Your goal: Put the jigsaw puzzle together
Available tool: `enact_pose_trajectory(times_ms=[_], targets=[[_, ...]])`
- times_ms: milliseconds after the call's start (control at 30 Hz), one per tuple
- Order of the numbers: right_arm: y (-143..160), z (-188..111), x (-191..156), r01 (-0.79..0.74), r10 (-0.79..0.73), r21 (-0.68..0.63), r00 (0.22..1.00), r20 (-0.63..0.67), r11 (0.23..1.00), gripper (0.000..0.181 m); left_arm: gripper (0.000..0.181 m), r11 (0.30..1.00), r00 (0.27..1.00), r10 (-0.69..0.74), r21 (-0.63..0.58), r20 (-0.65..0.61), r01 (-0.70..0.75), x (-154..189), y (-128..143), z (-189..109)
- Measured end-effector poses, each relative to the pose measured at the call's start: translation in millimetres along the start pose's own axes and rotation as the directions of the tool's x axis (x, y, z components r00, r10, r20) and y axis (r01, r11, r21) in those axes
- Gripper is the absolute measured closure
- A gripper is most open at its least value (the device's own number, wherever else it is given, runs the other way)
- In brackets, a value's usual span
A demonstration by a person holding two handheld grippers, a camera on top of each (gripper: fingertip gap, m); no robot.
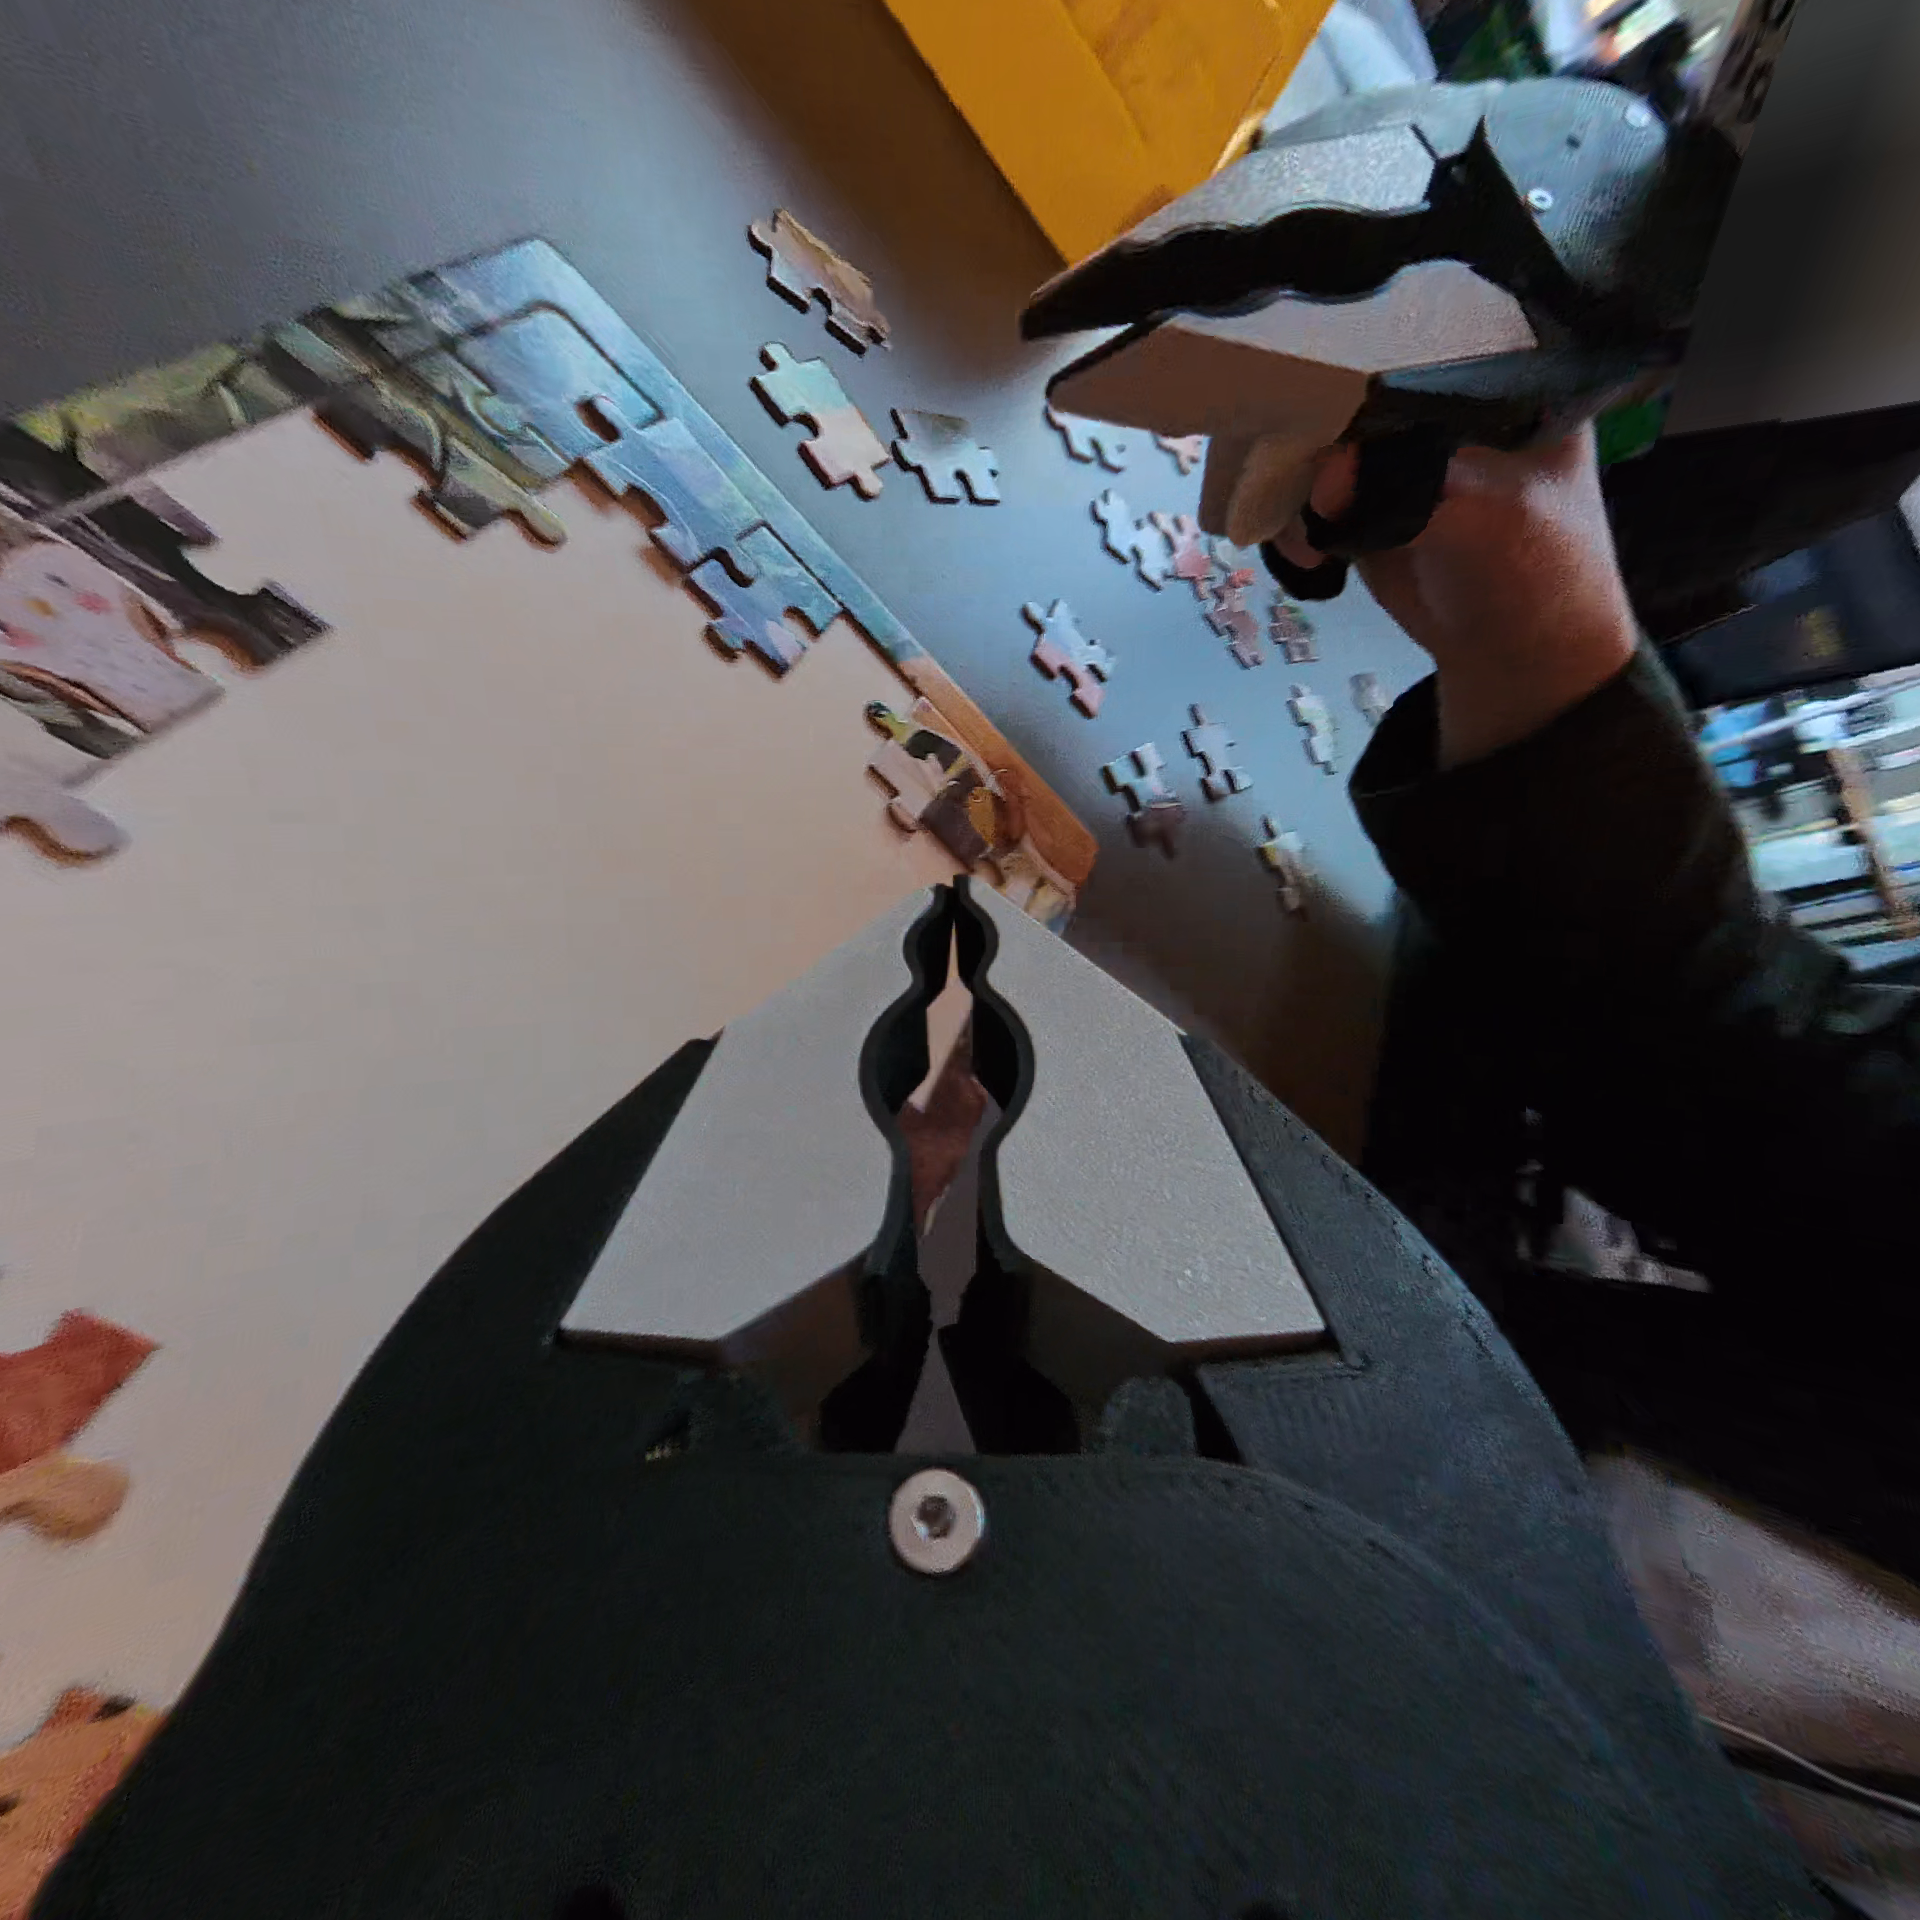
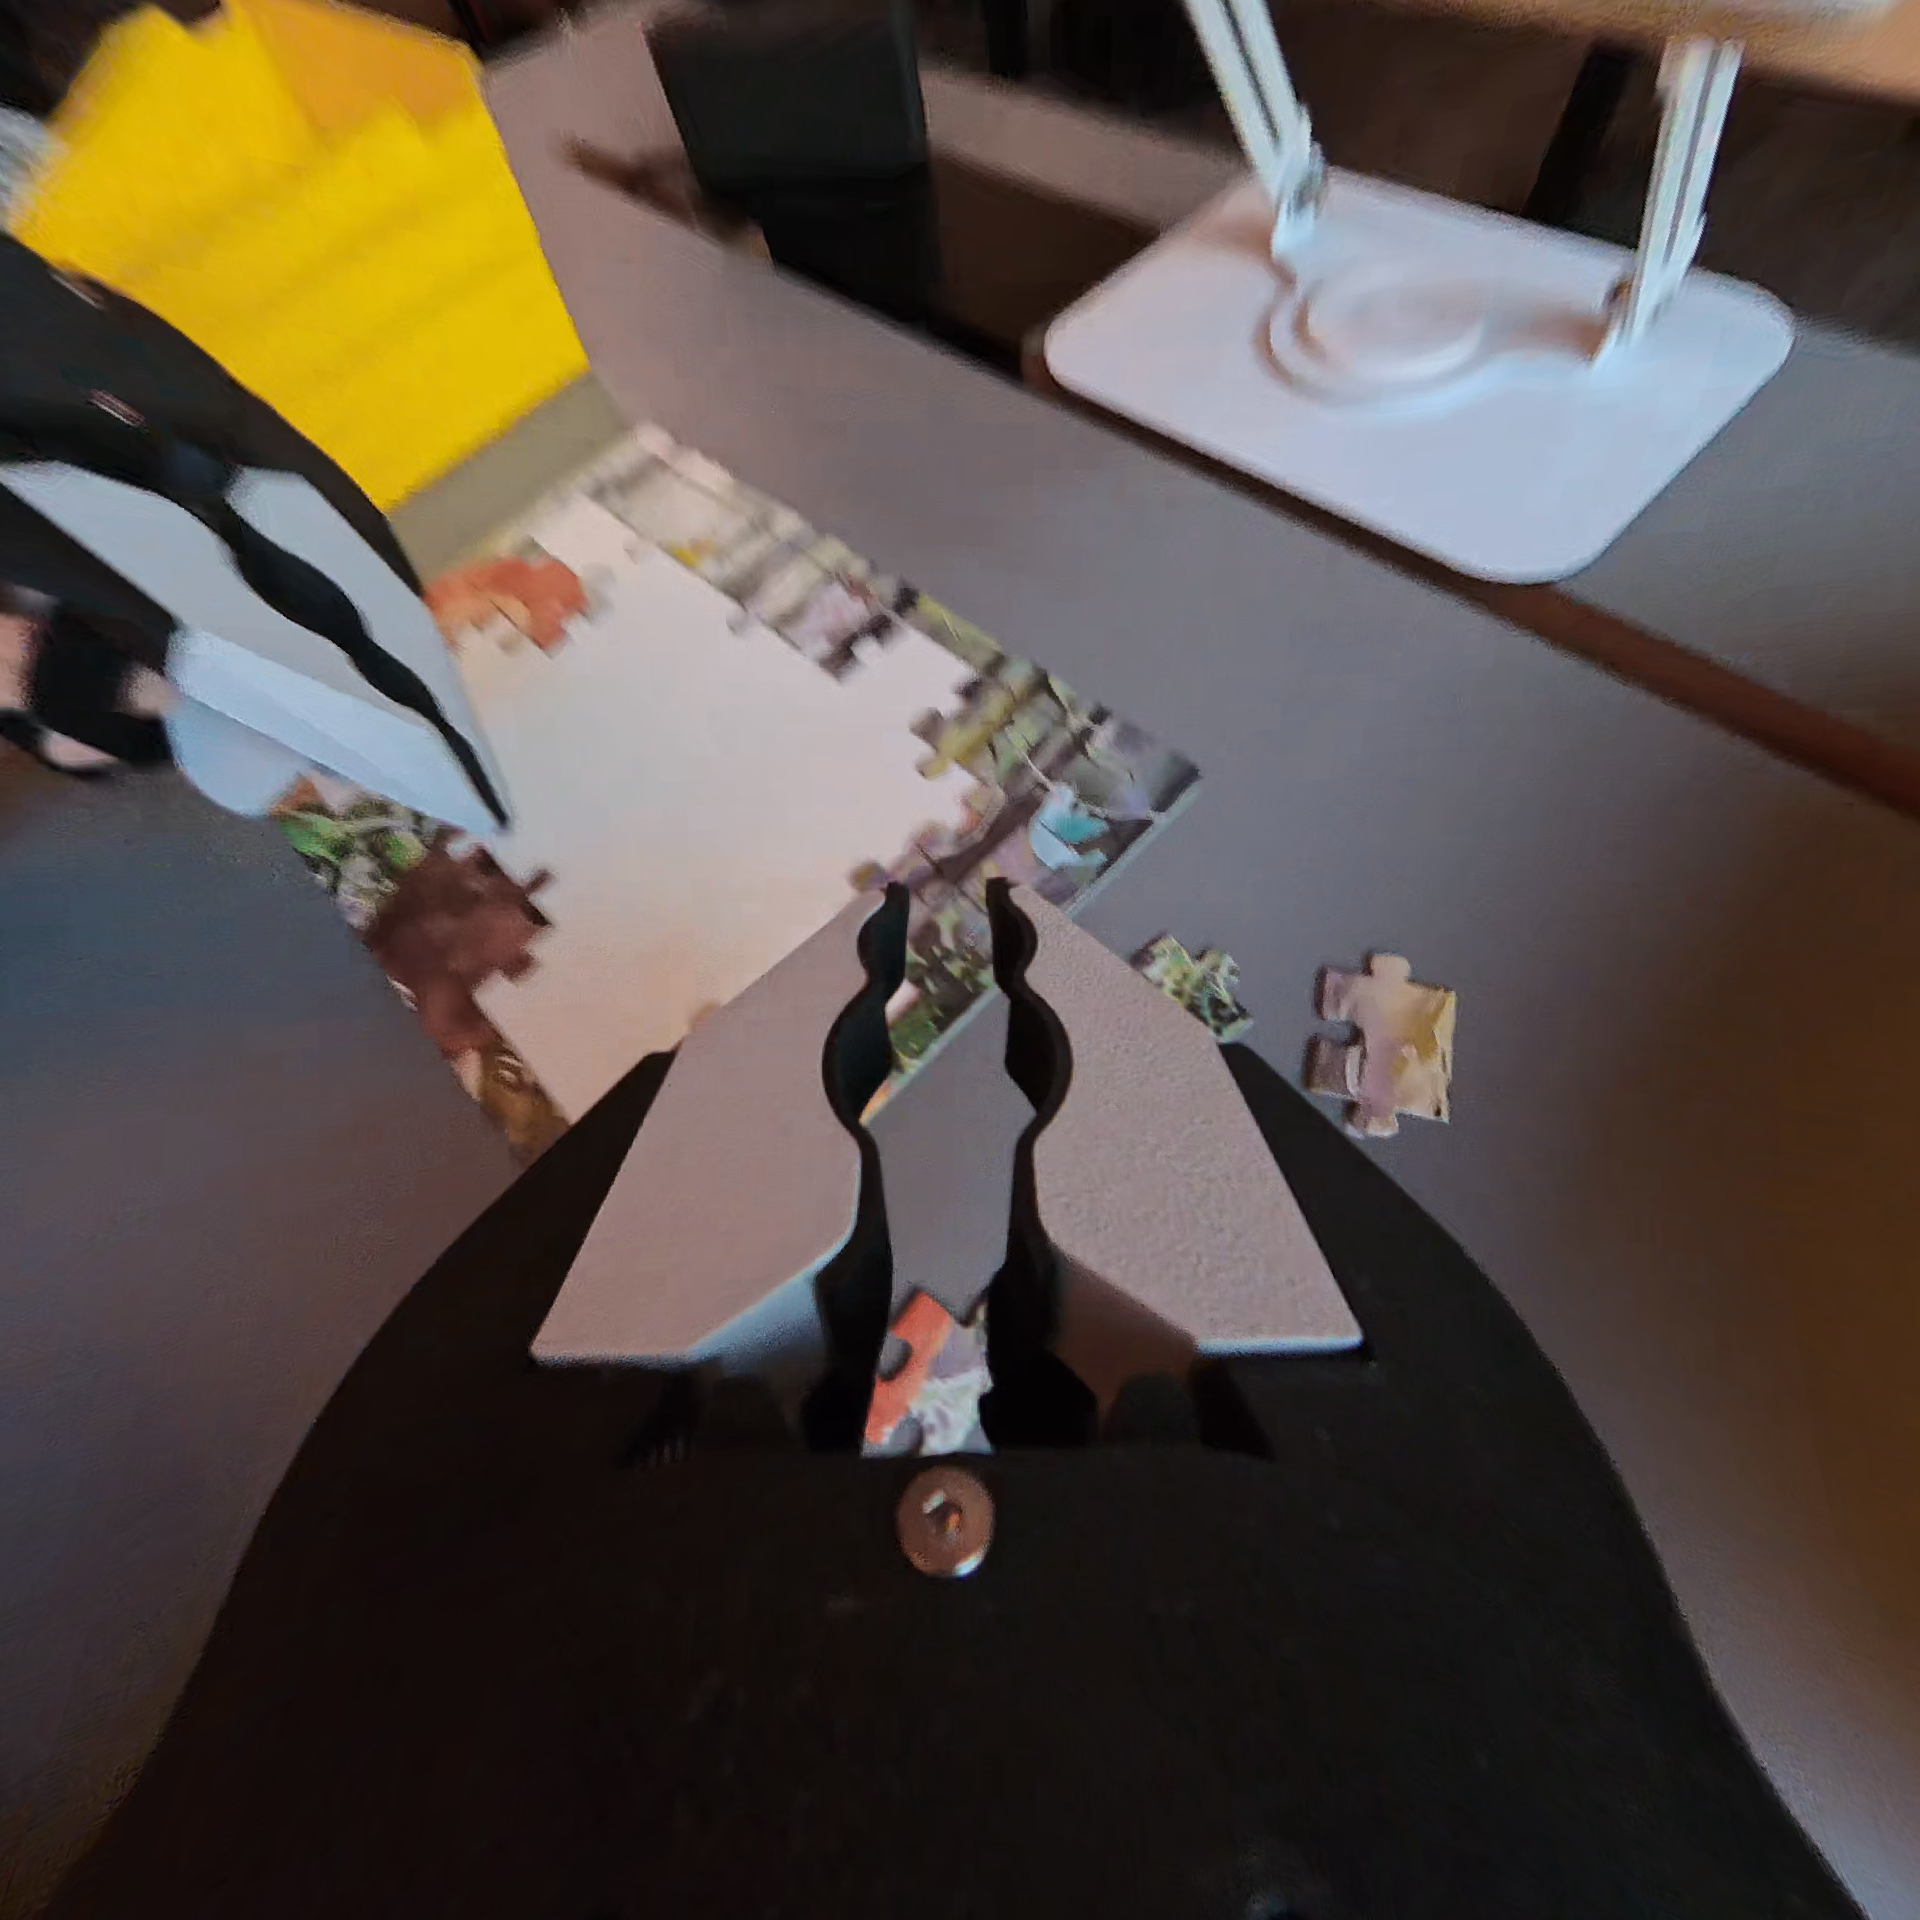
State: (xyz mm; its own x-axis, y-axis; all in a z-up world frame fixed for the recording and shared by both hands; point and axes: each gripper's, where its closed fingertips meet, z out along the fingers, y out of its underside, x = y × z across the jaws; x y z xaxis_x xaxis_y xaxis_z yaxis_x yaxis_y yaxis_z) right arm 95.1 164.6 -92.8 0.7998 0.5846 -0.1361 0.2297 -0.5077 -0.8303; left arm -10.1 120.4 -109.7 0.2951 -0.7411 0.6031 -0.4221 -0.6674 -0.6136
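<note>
The puzzle board [image 1: 416,831] is a pale tray with joined pieces along its edges and a bare middle; it also shows in the right wrist view [image 2: 707,748]. My left gripper [image 1: 956,896] is shut, tips together over the board's near corner, with no piece visible at the tips. It shows at the left of the right wrist view [image 2: 488,805]. My right gripper [image 2: 945,891] is slightly open and empty, above the board's other corner. It shows held in a hand at the top right of the left wrist view [image 1: 1044,358]. Several loose pieces [image 1: 821,416] lie on the grey table.
Two loose pieces [image 2: 1387,1044] lie right of my right gripper, and an orange piece [image 2: 925,1371] shows under it. A yellow box [image 2: 312,260] stands behind the board. A white stand base [image 2: 1434,416] sits at the far right. A dark sleeve [image 1: 1558,935] is on the right. Some 12 centimeters of space lies between my two pairs of fingers. To the orange piece [image 2: 925,1371]: right tips about 11 centimeters, left tips about 15 centimeters.
</note>
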Motion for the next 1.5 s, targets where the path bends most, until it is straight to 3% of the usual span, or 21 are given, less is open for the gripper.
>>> enact_pose_trajectory(times_ms=[133, 233, 333, 433, 633, 767, 1500], targets=[[2.7, 24.7, 14.0, 0.014, -0.010, -0.123, 0.999, 0.032, 0.992, 0.174, 0.181, 0.998, 0.989, 0.050, -0.038, 0.138, -0.045, -5.5, -30.2, 4.8], [7.0, 34.4, 22.7, 0.030, -0.025, -0.262, 0.999, 0.022, 0.965, 0.181, 0.181, 0.989, 0.965, 0.069, -0.147, 0.253, -0.032, -24.2, -51.7, 21.7], [1.6, 39.1, 17.1, 0.013, -0.003, -0.225, 0.999, 0.047, 0.974, 0.181, 0.181, 0.983, 0.940, 0.054, -0.182, 0.336, 0.008, -40.5, -60.0, 35.0], [16.0, 41.7, 18.9, 0.022, -0.010, -0.279, 0.999, 0.045, 0.960, 0.181, 0.181, 0.986, 0.928, 0.060, -0.164, 0.366, 0.001, -48.7, -65.3, 43.9], [27.2, 54.9, 13.8, 0.045, -0.021, -0.310, 0.996, 0.082, 0.950, 0.181, 0.181, 0.980, 0.945, 0.070, -0.197, 0.318, -0.006, -45.5, -56.7, 56.2], [35.9, 58.9, 19.5, 0.079, -0.064, -0.353, 0.997, 0.054, 0.932, 0.181, 0.181, 0.970, 0.925, 0.135, -0.237, 0.356, -0.050, -51.4, -52.2, 61.9], [35.5, 67.4, 22.8, 0.065, -0.053, -0.323, 0.997, 0.048, 0.944, 0.181, 0.181, 0.958, 0.923, 0.155, -0.281, 0.351, -0.054, -55.4, -41.1, 74.3]])
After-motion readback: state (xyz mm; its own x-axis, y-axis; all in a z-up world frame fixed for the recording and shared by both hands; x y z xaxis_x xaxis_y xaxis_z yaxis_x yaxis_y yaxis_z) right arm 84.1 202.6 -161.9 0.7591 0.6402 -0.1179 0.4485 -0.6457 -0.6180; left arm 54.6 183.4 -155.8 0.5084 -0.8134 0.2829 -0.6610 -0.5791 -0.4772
